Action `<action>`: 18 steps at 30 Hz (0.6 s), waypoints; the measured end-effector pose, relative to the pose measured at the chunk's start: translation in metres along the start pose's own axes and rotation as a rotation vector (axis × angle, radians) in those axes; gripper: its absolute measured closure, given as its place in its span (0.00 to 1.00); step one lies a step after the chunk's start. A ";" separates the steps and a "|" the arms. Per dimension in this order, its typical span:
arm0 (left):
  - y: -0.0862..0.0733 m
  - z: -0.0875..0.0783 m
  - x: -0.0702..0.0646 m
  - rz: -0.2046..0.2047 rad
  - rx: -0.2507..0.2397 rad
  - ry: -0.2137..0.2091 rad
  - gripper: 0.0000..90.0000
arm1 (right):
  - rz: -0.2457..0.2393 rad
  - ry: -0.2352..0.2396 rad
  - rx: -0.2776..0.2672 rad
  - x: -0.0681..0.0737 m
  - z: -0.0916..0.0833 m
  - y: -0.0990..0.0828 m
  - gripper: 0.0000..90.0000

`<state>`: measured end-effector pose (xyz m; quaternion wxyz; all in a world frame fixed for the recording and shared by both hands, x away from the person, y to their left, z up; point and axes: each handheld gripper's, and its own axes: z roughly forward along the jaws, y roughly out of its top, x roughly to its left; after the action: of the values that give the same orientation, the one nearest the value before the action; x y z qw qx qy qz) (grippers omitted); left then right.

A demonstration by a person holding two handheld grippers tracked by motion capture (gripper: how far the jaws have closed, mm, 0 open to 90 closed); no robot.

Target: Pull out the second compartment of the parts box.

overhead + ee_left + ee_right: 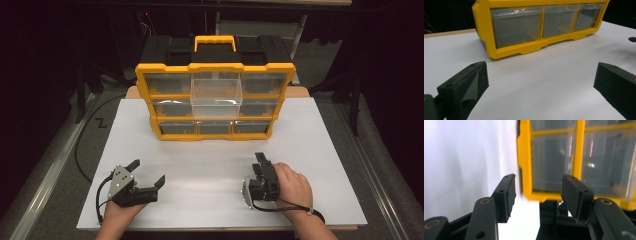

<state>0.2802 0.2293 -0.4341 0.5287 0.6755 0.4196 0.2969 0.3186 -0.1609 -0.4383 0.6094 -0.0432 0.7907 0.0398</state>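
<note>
A yellow and black drawer organizer (215,131) stands at the far middle of the white tabletop (210,165). Its clear top-middle drawer (216,100) is pulled forward out of the frame; the other drawers sit in. My left gripper (147,172) rests near the front left, jaws wide open and empty; in the left gripper view (541,77) it faces the organizer's bottom row (506,51). My right gripper (260,162) sits front right, turned on its side, pointing at the organizer. In the right gripper view its jaws (537,187) stand apart with nothing between them, the organizer (525,157) beyond.
A yellow carry handle (215,42) tops the organizer. Bare white table lies between the grippers and the organizer. The table's edges drop to grey floor, with a metal rail (45,175) at left and a black cable (82,150) looping beside it.
</note>
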 end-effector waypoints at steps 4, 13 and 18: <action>0.000 0.000 0.000 -0.008 0.000 0.010 0.00 | -0.001 0.001 0.030 0.002 -0.003 -0.019 0.50; 0.000 0.000 0.000 -0.007 0.000 0.013 0.00 | 0.022 0.002 0.032 -0.003 -0.005 -0.038 0.46; 0.000 -0.001 0.000 -0.001 -0.002 0.010 0.00 | 0.034 0.033 0.054 -0.001 -0.001 -0.044 0.42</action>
<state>0.2792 0.2295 -0.4336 0.5274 0.6732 0.4222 0.3006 0.3236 -0.2051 -0.4372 0.5966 -0.0141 0.8019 0.0279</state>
